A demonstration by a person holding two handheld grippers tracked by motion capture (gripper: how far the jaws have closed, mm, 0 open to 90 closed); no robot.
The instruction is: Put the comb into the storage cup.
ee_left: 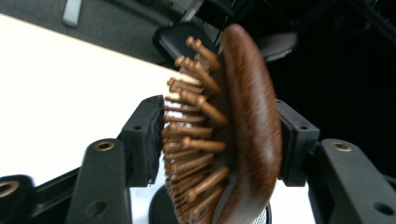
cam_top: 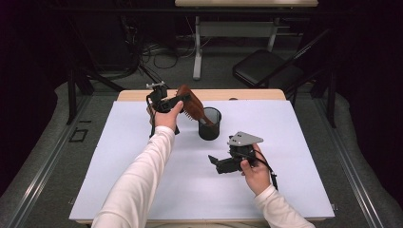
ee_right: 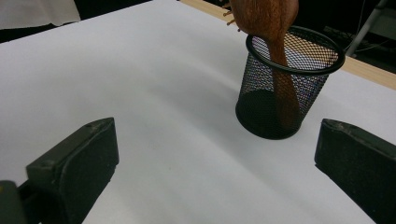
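Note:
A brown wooden hairbrush point(cam_top: 191, 107) leans with its handle down in a black mesh cup point(cam_top: 209, 129) at the middle back of the white sheet. My left gripper point(cam_top: 182, 100) is up beside the cup with the brush head point(ee_left: 252, 116) between its jaws. The far pad lies against the wooden back, and the near pad point(ee_left: 144, 140) stands just off the bristle tips. My right gripper point(cam_top: 215, 162) rests low in front of the cup, open and holding nothing. Its view looks past its gripper point(ee_right: 217, 135) at the cup point(ee_right: 254, 88) and the brush handle point(ee_right: 285, 93) inside.
A white sheet point(cam_top: 142, 161) covers most of the wooden table point(cam_top: 256, 94). Beyond the far edge are a black folding chair point(cam_top: 266, 69), a desk's white legs point(cam_top: 197, 52) and cables on the floor point(cam_top: 157, 52).

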